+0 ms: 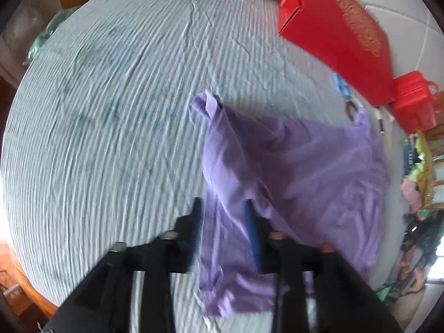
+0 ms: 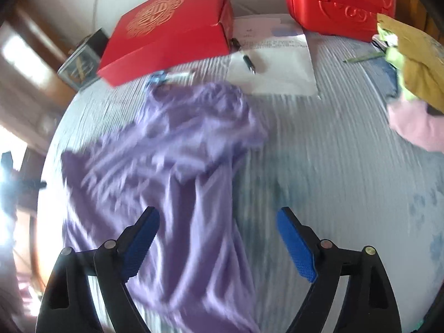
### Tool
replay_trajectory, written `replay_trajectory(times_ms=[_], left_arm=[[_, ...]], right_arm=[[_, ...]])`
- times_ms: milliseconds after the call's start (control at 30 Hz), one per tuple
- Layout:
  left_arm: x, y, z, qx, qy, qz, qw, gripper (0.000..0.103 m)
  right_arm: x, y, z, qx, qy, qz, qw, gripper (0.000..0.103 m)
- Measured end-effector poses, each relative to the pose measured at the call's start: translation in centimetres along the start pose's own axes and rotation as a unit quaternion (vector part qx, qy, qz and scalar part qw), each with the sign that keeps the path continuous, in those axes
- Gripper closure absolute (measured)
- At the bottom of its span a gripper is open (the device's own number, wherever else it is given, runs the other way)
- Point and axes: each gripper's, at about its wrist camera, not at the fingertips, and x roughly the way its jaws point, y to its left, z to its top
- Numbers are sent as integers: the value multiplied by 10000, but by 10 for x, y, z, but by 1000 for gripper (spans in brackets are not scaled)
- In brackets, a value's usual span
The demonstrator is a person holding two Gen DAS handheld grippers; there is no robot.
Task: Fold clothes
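We see the purple garment (image 1: 291, 166) lying rumpled on the striped bed sheet (image 1: 111, 111), one part of it lifted and drawn up between the fingers of the left gripper (image 1: 224, 216), which are closed on the cloth. In the right wrist view the same purple garment (image 2: 166, 152) spreads below the right gripper (image 2: 217, 222), whose blue-padded fingers (image 2: 297, 249) stand wide apart and hold nothing, one over the cloth, the other over bare sheet. Beyond the garment, just past its far edge, lies a flat red box (image 2: 172, 36). Beside that box a sheet of white paper (image 2: 277, 66) carries a dark pen (image 2: 249, 63), and farther along sits a red case (image 2: 338, 2). A pink cloth (image 2: 413, 127) lies well apart from the garment.
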Motion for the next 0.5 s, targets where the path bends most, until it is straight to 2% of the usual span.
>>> replay_trajectory(times_ms=[67, 167, 267, 367, 500], left_arm=[[10, -3, 17, -3, -56, 106, 9999, 47], [27, -10, 43, 33, -199, 450, 9988, 47], [45, -16, 60, 128, -253, 623, 9977, 47], [64, -19, 66, 230, -202, 799, 9963, 47], [79, -19, 60, 350, -90, 835, 9959, 47]], right_arm=[[15, 10, 24, -7, -41, 32, 10000, 16], [39, 34, 61, -204, -21, 40, 9998, 16], [66, 61, 93, -480, 57, 11, 9988, 16], [93, 84, 118, -736, 148, -93, 9971, 16], [128, 107, 143, -939, 241, -161, 9952, 16]])
